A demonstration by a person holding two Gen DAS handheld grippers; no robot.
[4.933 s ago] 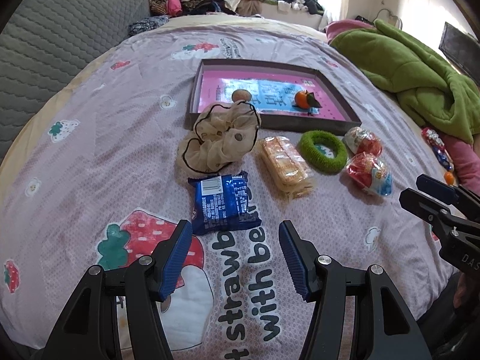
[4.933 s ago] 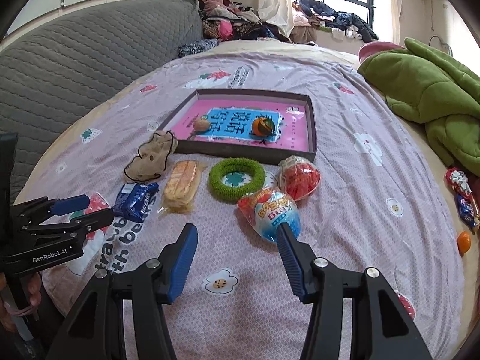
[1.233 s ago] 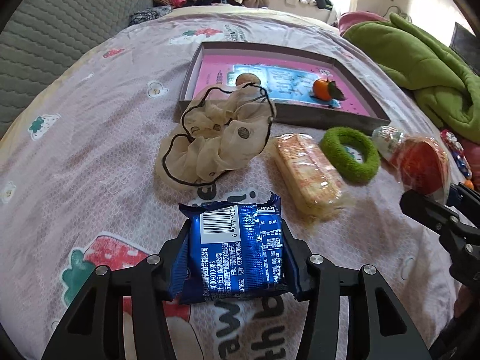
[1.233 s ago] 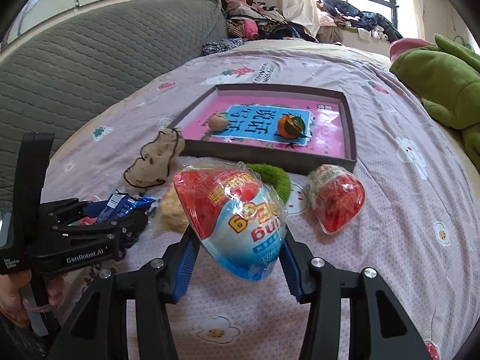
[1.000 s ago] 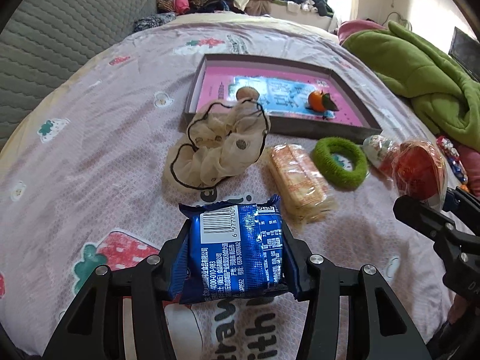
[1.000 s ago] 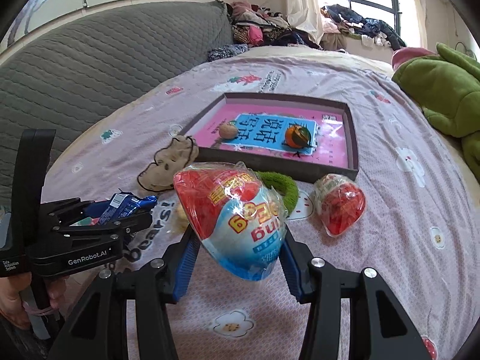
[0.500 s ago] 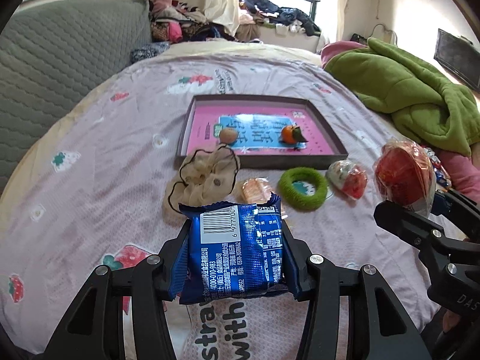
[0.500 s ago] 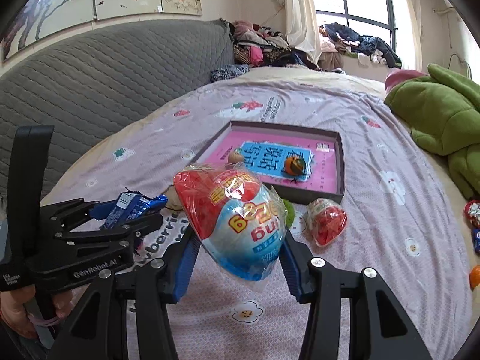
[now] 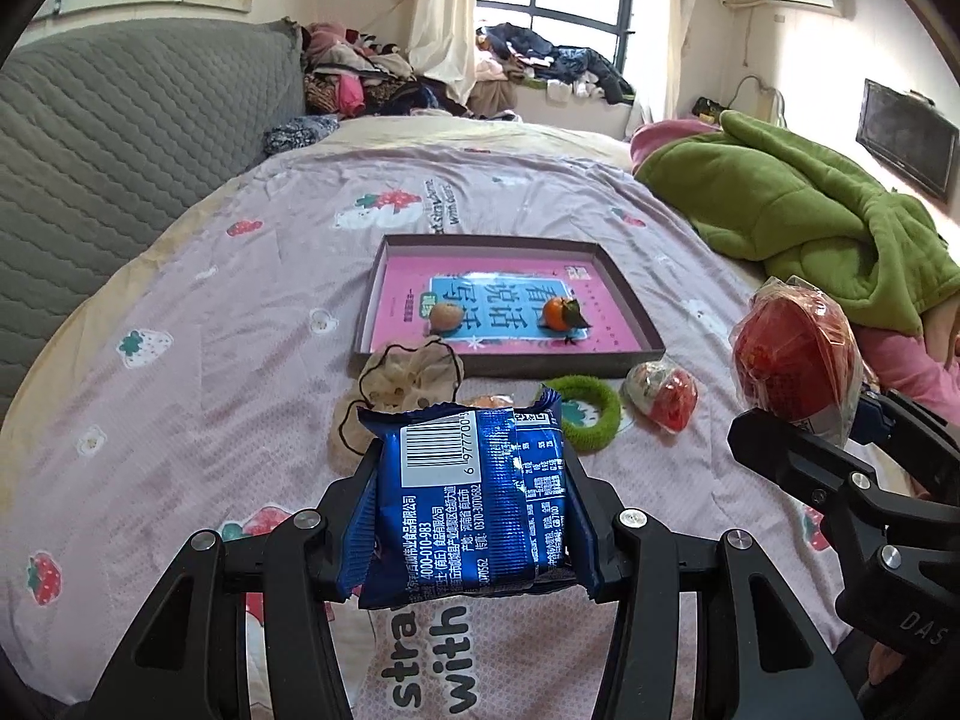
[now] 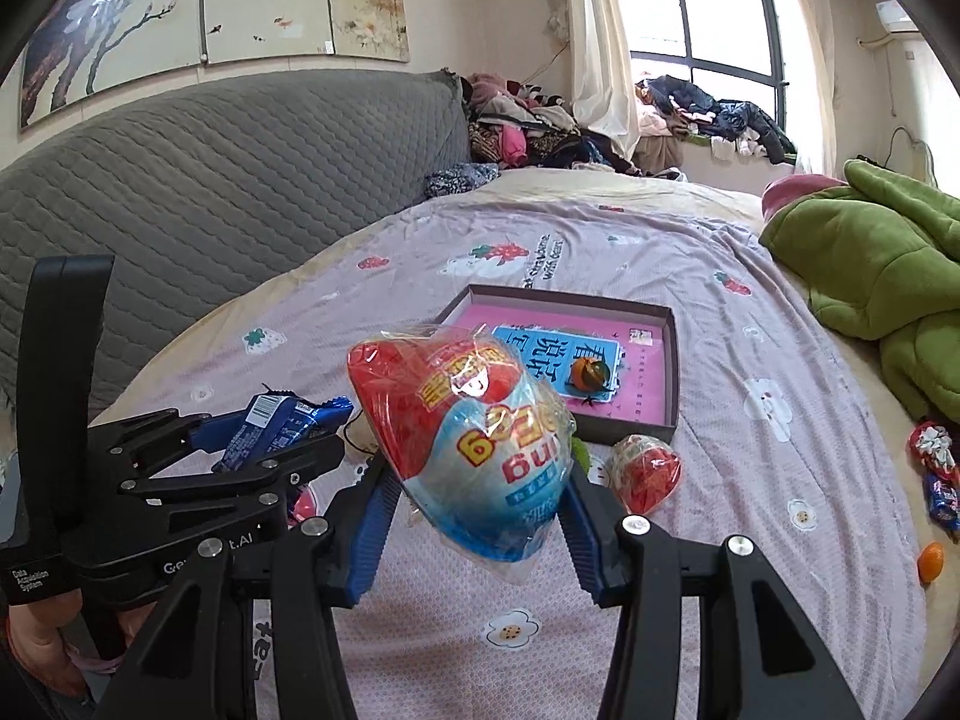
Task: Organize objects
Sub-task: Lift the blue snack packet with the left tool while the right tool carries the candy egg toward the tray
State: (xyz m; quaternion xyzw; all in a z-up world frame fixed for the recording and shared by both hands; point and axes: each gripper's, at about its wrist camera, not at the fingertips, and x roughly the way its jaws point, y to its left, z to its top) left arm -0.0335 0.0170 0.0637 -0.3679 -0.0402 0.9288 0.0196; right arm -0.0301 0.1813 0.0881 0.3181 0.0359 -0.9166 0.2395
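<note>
Blue snack packet (image 9: 474, 498) clamped in left tongs (image 9: 474, 516); right tongs (image 10: 474, 510) grip red-blue wrapped toy egg (image 10: 474, 444), both above bed (image 9: 240, 312), tray (image 9: 624, 294) far side.

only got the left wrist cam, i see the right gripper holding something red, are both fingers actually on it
observer: Yes. The right gripper has both blue fingers pressed against the sides of the egg-shaped toy pack; the pack's lower half is blue and white.
operator: anything loose on the bed further right that i cant see
observer: A small orange fruit lies alone near the bed's right edge, with wrapped sweets a little beyond it.
</note>
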